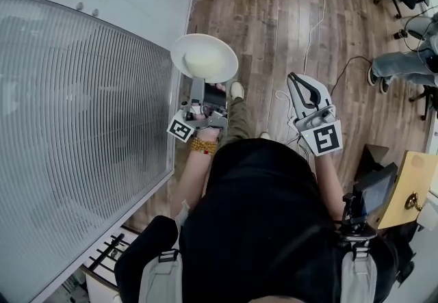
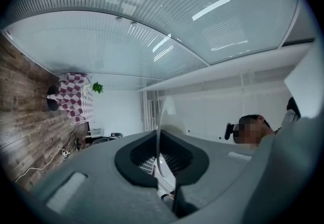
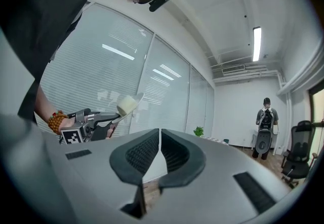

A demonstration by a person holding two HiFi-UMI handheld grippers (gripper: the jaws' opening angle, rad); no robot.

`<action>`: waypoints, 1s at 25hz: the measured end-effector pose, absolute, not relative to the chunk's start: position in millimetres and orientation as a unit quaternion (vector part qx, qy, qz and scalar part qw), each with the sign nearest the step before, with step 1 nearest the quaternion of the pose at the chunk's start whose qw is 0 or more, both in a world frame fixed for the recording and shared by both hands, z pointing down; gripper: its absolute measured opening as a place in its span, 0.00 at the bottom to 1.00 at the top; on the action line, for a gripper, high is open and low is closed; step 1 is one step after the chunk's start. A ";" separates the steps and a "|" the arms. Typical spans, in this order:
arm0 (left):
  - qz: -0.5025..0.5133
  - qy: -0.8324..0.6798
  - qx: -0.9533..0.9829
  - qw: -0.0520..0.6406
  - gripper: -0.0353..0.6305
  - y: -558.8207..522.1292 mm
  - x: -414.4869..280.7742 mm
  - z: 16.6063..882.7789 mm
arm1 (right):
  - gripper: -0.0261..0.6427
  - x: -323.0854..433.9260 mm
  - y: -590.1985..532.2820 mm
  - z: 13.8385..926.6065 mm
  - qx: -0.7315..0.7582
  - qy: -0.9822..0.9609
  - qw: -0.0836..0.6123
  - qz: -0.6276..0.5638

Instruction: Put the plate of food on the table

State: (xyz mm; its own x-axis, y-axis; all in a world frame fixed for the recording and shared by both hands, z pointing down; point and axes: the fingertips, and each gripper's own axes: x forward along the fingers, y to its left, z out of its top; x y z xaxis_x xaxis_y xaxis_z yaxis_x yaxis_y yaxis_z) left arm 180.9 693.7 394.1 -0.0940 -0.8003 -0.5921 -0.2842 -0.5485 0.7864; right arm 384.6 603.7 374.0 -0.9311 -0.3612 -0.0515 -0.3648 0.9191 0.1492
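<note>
Two grippers: the left gripper does all the work, the right gripper is just along for the ride.
Left grip: clamped tight on the near rim of the plate, so the plate sticks out ahead of it. In the left gripper view the rim runs edge-on right between the pads.
Why the rim: my guess is it's the only bit thin enough to pinch, and it keeps the jaws off the food.
Plate tilt: the far edge looks tipped up a little in the right gripper view. The pale lump of food sits mid-plate, so a slide would go inward, not off.
Right grip: jaws closed together with nothing in them, held well apart from the plate, probably so it can't bump it.
Plate location: in the air over the wood floor, beside the glass wall.
Desk: none in any view, so I'd call this the carry and the set-down isn't started.
Risk: it's a one-sided hold, so a wrist roll could dump it.
</note>
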 end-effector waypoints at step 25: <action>-0.554 -0.352 0.692 0.300 0.07 467.1 -12.4 403.6 | 0.06 160.2 389.9 348.5 -0.279 0.955 -0.047 0.094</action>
